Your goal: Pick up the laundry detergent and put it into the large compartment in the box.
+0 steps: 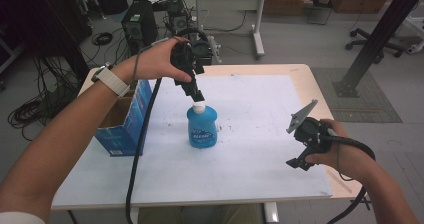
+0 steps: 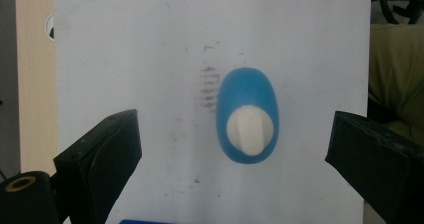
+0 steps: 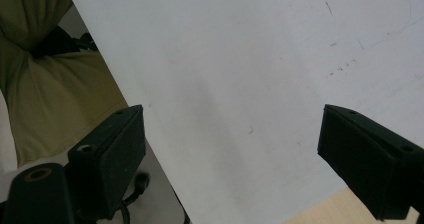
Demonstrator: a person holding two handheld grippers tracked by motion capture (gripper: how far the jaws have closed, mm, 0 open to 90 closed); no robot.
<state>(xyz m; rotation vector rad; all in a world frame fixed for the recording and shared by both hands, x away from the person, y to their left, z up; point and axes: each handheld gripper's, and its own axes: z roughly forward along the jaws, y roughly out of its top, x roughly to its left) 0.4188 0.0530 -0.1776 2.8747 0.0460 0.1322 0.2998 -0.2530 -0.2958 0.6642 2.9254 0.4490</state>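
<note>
I see a blue bottle standing up on the white sheet that covers the counter. It sits near the middle of the sheet, a bit to the left. It has a white cap on top and a label on its front.

My left claw hangs right above the cap and points down at it. From the high view I cannot tell if it touches the cap. In the left gripper view I look straight down on the bottle and its cap. The 2 black jaws there are wide apart, 1 on each side of the bottle, and they hold nothing. The bottle sits between them, closer to the jaw on the right of that view.

My right claw is far from the bottle, low over the right side of the sheet near the front edge. In the right gripper view its 2 jaws are wide apart too, with just the white sheet under them.

A blue cardboard box with its top open sits at the left edge of the counter, near the bottle but not touching it.
</note>
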